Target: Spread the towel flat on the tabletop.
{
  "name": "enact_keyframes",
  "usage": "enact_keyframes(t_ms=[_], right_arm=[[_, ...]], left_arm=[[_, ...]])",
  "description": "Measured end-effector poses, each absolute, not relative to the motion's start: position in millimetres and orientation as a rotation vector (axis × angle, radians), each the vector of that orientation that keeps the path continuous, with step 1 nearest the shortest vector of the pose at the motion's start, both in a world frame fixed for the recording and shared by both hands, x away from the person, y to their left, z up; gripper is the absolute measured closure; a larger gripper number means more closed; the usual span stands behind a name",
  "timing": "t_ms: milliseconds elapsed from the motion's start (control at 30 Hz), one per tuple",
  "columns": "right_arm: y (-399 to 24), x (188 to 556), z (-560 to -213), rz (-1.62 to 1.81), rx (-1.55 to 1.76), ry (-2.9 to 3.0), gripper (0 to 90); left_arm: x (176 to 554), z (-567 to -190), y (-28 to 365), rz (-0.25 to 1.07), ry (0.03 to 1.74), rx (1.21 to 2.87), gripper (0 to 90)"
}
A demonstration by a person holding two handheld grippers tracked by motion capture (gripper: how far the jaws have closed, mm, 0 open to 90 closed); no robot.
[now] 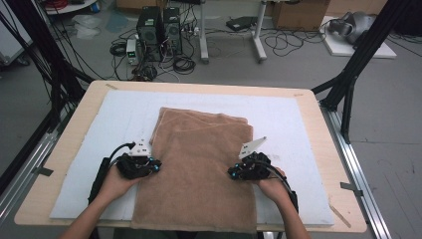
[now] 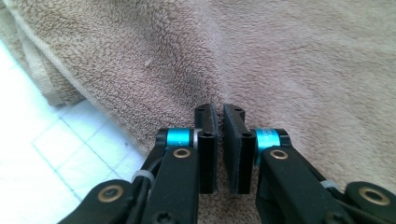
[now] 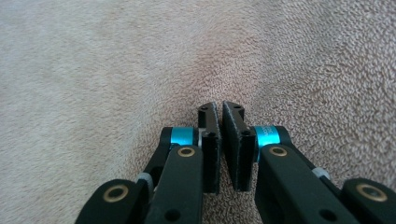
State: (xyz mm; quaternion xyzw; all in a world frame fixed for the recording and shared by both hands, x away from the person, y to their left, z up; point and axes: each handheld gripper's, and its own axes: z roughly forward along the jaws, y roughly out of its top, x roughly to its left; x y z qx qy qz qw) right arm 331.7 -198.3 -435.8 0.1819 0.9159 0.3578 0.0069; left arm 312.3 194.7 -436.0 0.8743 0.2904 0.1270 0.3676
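A brown terry towel [image 1: 199,159] lies folded on the white mat [image 1: 114,112], its near end hanging over the table's front edge. My left gripper [image 1: 158,165] sits at the towel's left edge, held in the person's left hand. In the left gripper view the left gripper [image 2: 219,109] is shut, and a crease in the towel [image 2: 289,56] runs into the pads. My right gripper [image 1: 231,173] is at the towel's right edge. In the right gripper view the right gripper [image 3: 218,106] is shut, with the towel [image 3: 116,70] puckered at its tips.
The mat covers most of a wooden table [image 1: 318,119]; a bare strip of mat [image 2: 37,154] shows beside the towel's left edge. Black frame legs [image 1: 348,84] stand at both sides. Beyond the far edge, computer towers [image 1: 159,32] and cables lie on the floor.
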Motion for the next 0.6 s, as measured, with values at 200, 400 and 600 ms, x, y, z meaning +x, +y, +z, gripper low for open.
enact_keyframes(t_ms=[200,400,600], right_arm=[[-196.3,317.4,-432.6,1.135,0.534,2.874,85.9],[-197.1,300.1,-432.3,1.168,0.507,2.890,85.9],[-194.5,275.3,-421.4,1.256,0.433,2.902,79.8]], left_arm=[[298.9,-434.4,200.6,0.331,0.729,2.236,84.4],[278.2,-433.8,209.1,0.321,0.711,2.216,84.4],[257.2,-426.7,214.9,0.329,0.666,2.182,83.7]])
